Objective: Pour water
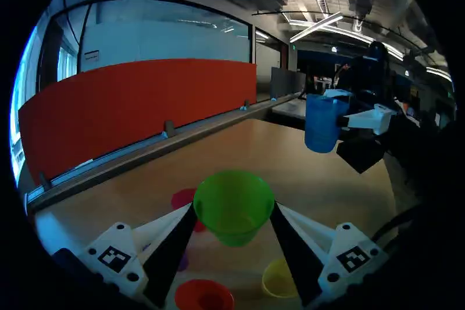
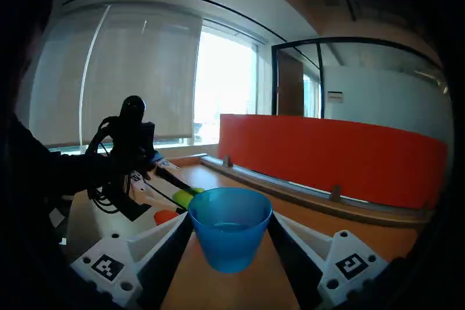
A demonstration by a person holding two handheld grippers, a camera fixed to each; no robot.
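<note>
— Above the surface (image 1: pixel 314 182), our left gripper (image 1: pixel 232 210) has its jaws clamped on the green cup (image 1: pixel 233 193); our right gripper (image 2: pixel 230 220) grips the blue cup (image 2: pixel 230 240), water inside.
— Both upright, mouths up, long axes vertical?
— Yes, and well apart. If we tip the blue one from there, we judge the water misses and hits the surface.
— Squeeze unevenly and a tapered cup could slip.
</note>
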